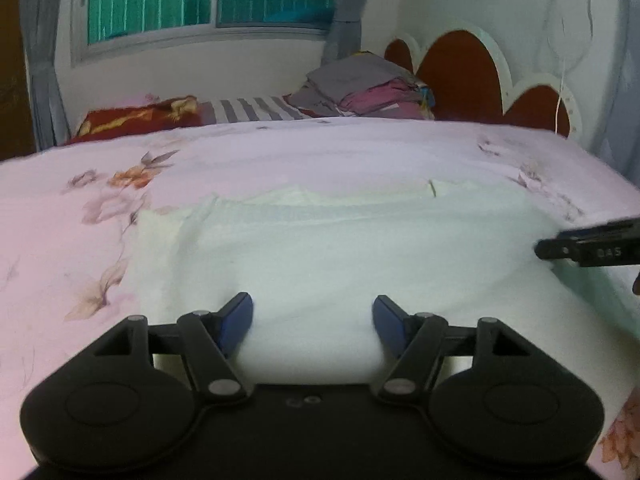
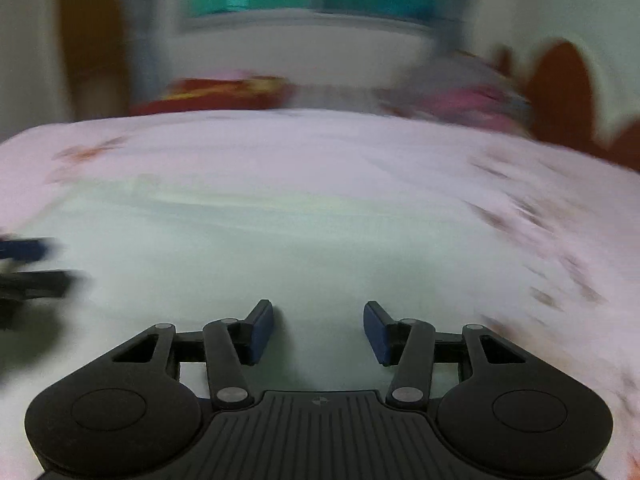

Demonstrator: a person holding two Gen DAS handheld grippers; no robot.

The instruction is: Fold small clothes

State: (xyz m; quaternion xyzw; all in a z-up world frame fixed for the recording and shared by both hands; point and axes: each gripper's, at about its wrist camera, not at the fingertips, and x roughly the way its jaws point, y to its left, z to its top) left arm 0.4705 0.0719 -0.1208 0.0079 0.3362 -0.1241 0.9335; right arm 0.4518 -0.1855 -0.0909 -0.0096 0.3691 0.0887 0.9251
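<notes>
The left claw (image 1: pixel 312 326) fills the near edge of its view, blue pads (image 1: pixel 236 326) set well apart with the pale green garment (image 1: pixel 340 256) bulging up between them; the cloth touches the inner faces, but whether it is truly pinched cannot be told. The garment lies spread on the pink floral bedsheet (image 1: pixel 60 240), stretching ahead of this claw. To its right, the right claw (image 1: pixel 588 246) pokes in over the cloth's edge. In its own blurred view the right claw (image 2: pixel 319 332) stands about half open over the same garment (image 2: pixel 280 248), nothing clamped. Far ahead, a stack of folded clothes (image 1: pixel 360 88) sits near the headboard (image 1: pixel 464 76).
</notes>
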